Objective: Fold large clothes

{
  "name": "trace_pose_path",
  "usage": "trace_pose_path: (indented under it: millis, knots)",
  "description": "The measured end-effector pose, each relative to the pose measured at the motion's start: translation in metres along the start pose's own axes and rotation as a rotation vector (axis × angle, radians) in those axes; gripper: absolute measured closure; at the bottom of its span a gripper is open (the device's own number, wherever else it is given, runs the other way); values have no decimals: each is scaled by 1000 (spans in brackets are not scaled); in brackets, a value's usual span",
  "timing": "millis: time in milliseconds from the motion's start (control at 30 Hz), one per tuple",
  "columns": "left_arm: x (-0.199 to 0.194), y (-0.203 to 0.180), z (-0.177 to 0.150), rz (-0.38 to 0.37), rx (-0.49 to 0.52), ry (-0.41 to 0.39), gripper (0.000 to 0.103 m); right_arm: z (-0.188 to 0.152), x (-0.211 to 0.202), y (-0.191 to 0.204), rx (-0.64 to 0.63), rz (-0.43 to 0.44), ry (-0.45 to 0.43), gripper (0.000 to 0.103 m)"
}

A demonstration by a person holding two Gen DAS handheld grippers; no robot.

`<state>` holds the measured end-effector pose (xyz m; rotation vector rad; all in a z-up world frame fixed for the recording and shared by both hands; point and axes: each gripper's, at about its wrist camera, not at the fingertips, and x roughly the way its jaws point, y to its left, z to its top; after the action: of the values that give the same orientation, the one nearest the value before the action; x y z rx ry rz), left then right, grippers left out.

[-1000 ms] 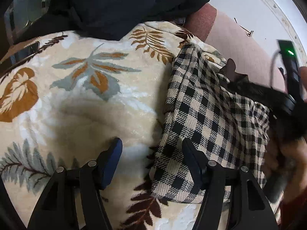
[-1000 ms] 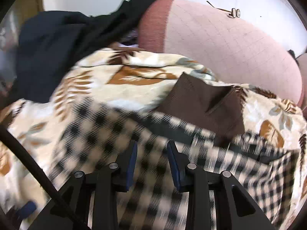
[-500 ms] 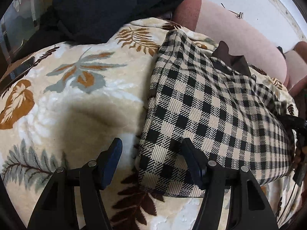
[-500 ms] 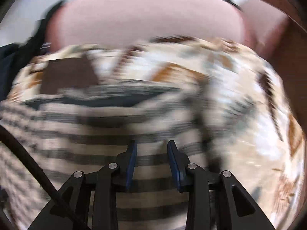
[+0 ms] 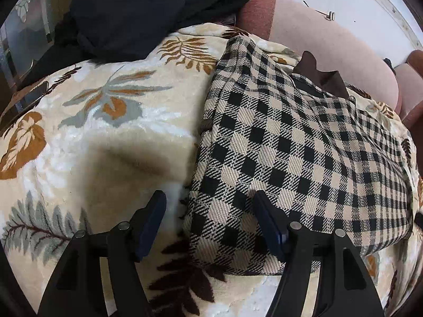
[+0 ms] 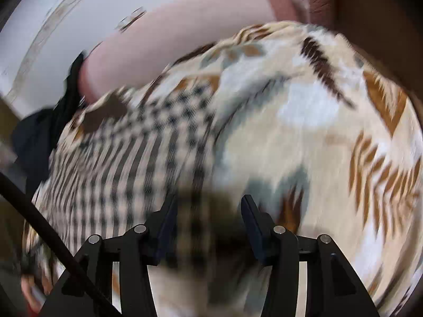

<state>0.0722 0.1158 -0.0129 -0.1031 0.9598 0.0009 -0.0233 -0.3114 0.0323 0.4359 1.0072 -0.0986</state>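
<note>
Since the earlier frames, the checked garment [image 5: 304, 158] has been spread out flat over the blanket [image 5: 100, 145], where a second ago it was bunched and lifted by the right gripper; the right gripper [image 6: 208, 222] has been swept off it toward the garment's right edge, and its view is blurred by motion. The left gripper [image 5: 211, 219] has barely been shifted.

In the left wrist view, the garment is laid from the 12 o'clock to the 4 o'clock part of the frame, with its near left corner lying between the jaws. The left gripper's jaws are being opened and are held wide; the right finger [image 5: 267, 224] is seen over the checked cloth and the left finger [image 5: 150, 219] over bare blanket, and no cloth is pinched. A brown collar [image 5: 322, 76] is shown at the garment's far edge, at 1 o'clock. Dark clothes [image 5: 127, 13] are piled at 11 o'clock, beside a pink cushion [image 5: 330, 50] at 1 o'clock.

In the right wrist view, the garment [image 6: 132, 153] is seen from 9 o'clock to the centre, its edge reaching the gap between the jaws. The right gripper's jaws are being opened; nothing is gripped, though blur hides whether cloth is touched.
</note>
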Motion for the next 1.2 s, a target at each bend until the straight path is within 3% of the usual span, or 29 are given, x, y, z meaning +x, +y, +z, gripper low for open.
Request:
trace_pose_path:
  millis: [100, 133, 167, 267, 400, 433, 467, 567, 667, 767, 833, 867, 967, 1033, 1133, 1200]
  knots:
    - [1, -3, -2, 19, 18, -14, 34, -20, 15, 7, -51, -14, 22, 51]
    - [1, -4, -2, 25, 26, -20, 33, -24, 22, 8, -58, -1, 37, 61]
    - [1, -5, -3, 32, 34, -25, 33, -27, 26, 9, -54, 30, 61, 93]
    - [1, -6, -5, 44, 56, -27, 31, -23, 19, 1, -23, 22, 36, 97]
    - [3, -4, -3, 42, 52, -11, 30, -16, 19, -20, 28, -89, 34, 103]
    - [3, -3, -3, 38, 48, -7, 29, -17, 22, -24, 17, -192, 40, 103]
    - [4, -3, -3, 35, 46, -6, 29, -18, 23, -27, 9, -241, 40, 103]
    - [3, -2, -3, 31, 40, -1, 29, -20, 6, -41, 75, -217, 13, 103]
    - [-7, -5, -2, 21, 43, 5, 34, -17, -23, -29, 21, -235, -68, 103]
    - [-32, -15, -5, -37, 56, -54, 37, -10, -46, -1, -22, -172, -171, 99]
    - [-47, -23, -7, -55, 84, -111, 37, -6, -43, 28, -51, -97, -189, 83]
    - [-50, -28, -8, -64, 104, -127, 37, -7, -37, 45, -63, -52, -182, 69]
    - [-41, -42, -10, -98, 151, -109, 37, -8, -6, 101, -131, 49, -116, 69]
    - [-26, -45, -9, -113, 154, -75, 37, -14, 16, 143, -191, 135, -73, 75]
    - [-8, -33, -1, -13, 108, -25, 40, -21, 50, 190, -212, 220, -16, 79]
    - [-2, -15, 4, 23, 52, 9, 46, -20, 74, 204, -213, 215, 10, 79]
